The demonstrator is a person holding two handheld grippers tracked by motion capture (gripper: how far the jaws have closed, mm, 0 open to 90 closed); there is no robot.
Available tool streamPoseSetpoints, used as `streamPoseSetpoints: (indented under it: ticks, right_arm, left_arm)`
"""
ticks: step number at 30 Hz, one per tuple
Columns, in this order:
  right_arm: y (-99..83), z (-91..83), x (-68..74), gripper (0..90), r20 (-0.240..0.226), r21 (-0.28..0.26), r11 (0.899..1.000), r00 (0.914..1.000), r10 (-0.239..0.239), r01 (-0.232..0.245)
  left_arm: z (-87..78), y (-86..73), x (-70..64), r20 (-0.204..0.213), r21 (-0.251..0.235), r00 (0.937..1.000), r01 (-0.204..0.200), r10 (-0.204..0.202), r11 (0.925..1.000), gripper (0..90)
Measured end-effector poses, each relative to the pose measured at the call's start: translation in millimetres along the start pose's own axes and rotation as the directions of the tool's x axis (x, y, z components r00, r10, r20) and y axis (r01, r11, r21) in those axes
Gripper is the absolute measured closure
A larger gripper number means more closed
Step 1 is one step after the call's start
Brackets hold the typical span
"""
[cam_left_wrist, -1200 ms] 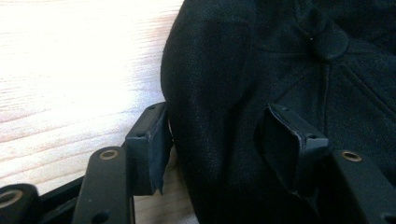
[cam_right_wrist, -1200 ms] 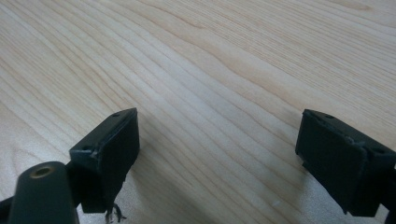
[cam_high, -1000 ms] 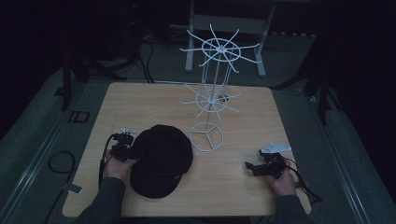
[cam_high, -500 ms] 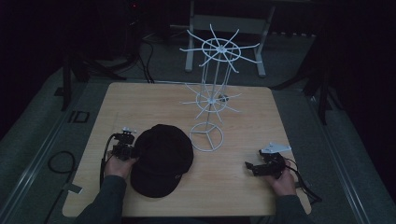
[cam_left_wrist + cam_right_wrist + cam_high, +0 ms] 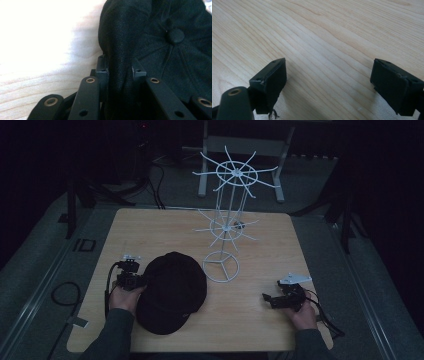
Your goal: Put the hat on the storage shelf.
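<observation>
1. High view: the black cap lies flat on the wooden table, on the near left part of the top. The left gripper sits at the cap's left edge, touching it. From this height the jaw position cannot be read.

2. Left gripper view: this view supplies the missing detail. The left gripper has its two jaws pressed in on a raised fold of the cap fabric, pinching it. The cap's top button and the seams radiating from it are visible to the right of the fold. Pale table surface lies to the left of the cap.

3. High view: the right gripper rests near the front right corner of the table, well apart from the cap, with its grey plate on top.

4. Right gripper view: the right gripper has its jaws spread wide, with bare wood grain between them and nothing held.

5. High view: a white wire rack stands upright on the table behind the cap. Its round base ring sits just beside the cap's far right edge. Two tiers of spokes radiate from the central pole.
</observation>
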State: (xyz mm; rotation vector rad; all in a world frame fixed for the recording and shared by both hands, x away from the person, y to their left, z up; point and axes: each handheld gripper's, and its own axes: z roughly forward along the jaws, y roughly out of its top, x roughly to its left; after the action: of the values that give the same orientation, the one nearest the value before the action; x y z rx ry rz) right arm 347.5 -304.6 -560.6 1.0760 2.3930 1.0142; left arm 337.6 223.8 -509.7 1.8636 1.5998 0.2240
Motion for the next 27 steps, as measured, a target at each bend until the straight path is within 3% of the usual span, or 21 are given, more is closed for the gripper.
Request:
streamPoseSetpoints:
  ticks: [11,27]
  right_arm:
    - [0.0,0.0,0.0,13.4,0.000,0.000,1.000,1.0000,0.000,0.000]
    - [0.0,0.0,0.0,13.4,0.000,0.000,1.000,1.0000,0.000,0.000]
  left_arm:
    - [-26.2,8.7,-9.7,0.005,-0.083,0.9988,-0.048,0.048,0.9954,76.0]
    - [-50.1,15.4,-13.3,0.049,-0.159,0.9964,-0.060,0.069,0.9854,75.9]
